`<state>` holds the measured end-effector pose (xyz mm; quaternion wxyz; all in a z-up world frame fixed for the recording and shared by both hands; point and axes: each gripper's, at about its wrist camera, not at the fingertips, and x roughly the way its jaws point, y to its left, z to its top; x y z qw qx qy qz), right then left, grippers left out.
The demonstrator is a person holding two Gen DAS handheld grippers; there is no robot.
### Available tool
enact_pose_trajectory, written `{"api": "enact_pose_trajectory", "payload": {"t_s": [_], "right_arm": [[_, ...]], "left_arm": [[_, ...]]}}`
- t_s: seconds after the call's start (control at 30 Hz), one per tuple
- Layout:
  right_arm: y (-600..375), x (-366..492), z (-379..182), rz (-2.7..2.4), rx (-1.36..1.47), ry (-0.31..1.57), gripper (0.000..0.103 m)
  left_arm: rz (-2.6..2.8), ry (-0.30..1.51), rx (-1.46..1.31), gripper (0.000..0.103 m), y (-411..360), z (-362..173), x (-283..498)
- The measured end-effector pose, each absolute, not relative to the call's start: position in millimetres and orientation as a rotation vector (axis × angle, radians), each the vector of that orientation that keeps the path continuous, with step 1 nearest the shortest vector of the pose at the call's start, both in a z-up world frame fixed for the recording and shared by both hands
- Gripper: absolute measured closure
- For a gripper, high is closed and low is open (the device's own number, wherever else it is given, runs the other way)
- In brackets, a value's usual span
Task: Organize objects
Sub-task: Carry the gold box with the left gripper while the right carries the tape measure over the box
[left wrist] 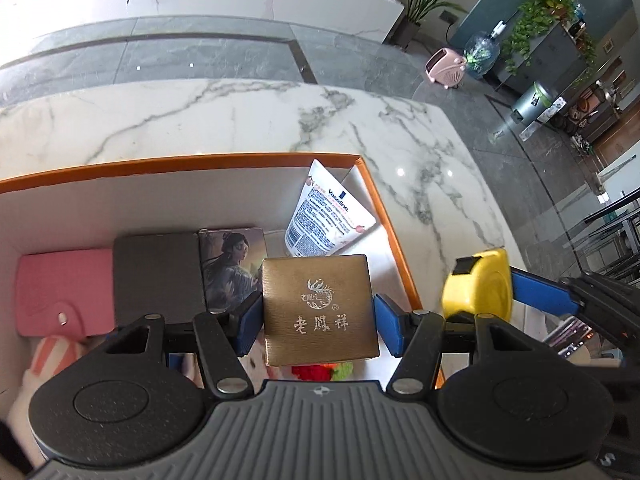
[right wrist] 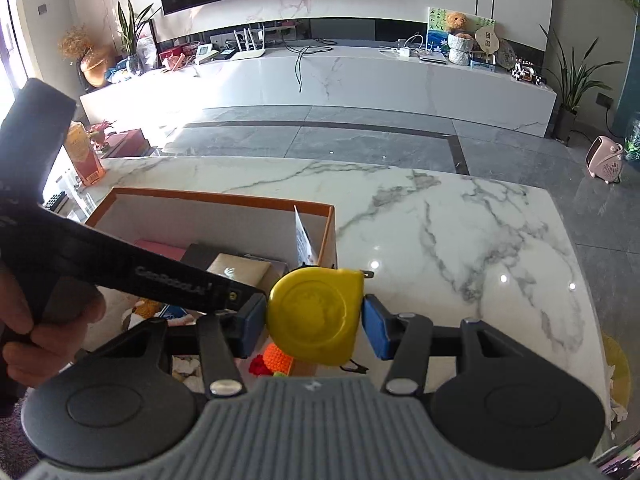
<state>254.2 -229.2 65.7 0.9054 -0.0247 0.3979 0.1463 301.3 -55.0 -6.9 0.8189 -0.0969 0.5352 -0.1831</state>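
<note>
While the orange-rimmed box (left wrist: 192, 162) lies on the marble table (left wrist: 400, 132), a gold square case (left wrist: 318, 308) is clamped between the blue pads (left wrist: 250, 320) of the left gripper (left wrist: 318, 320); the case is held over the box, above its right half as seen from the left wrist. At twelve o'clock from the case a white Vaseline tube (left wrist: 326, 216) is seen leaning in the far right corner of the box. At ten o'clock a picture card (left wrist: 232, 268) lies just beside a grey wallet (left wrist: 156, 276), and at nine o'clock from that a pink wallet (left wrist: 64, 292) is laid flat. Red and green knitted pieces (left wrist: 320, 372) are partly hidden under the case.

A yellow tape measure (right wrist: 316, 316) is gripped by the right gripper (right wrist: 316, 320), its pads (right wrist: 376, 330) pressed on both sides of the round housing. It is carried at three o'clock from the gold case, at the box's right wall. In the right wrist view a hand (right wrist: 44, 320) is seen at nine o'clock, wrapped round the black handle of the left gripper. An orange knitted piece (right wrist: 276, 358) shows below the tape measure.
</note>
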Motion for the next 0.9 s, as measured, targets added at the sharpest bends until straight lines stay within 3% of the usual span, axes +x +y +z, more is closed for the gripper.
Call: {"api": "enact_pose_trajectory", "payload": {"t_s": [0.3, 0.73, 0.9], "right_arm": [[-236, 265, 55, 0.272, -0.065, 0.817, 0.049], [-229, 265, 51, 0.285, -0.082, 0.82, 0.049], [-233, 262, 54, 0.273, -0.084, 0.818, 0.049]], "left_arm": [[-0.382, 1.202, -0.275, 0.034, -60, -37, 329], [-0.325, 1.189, -0.284, 0.034, -64, -35, 337], [-0.376, 1.233, -0.405, 0.03, -51, -42, 340]]}}
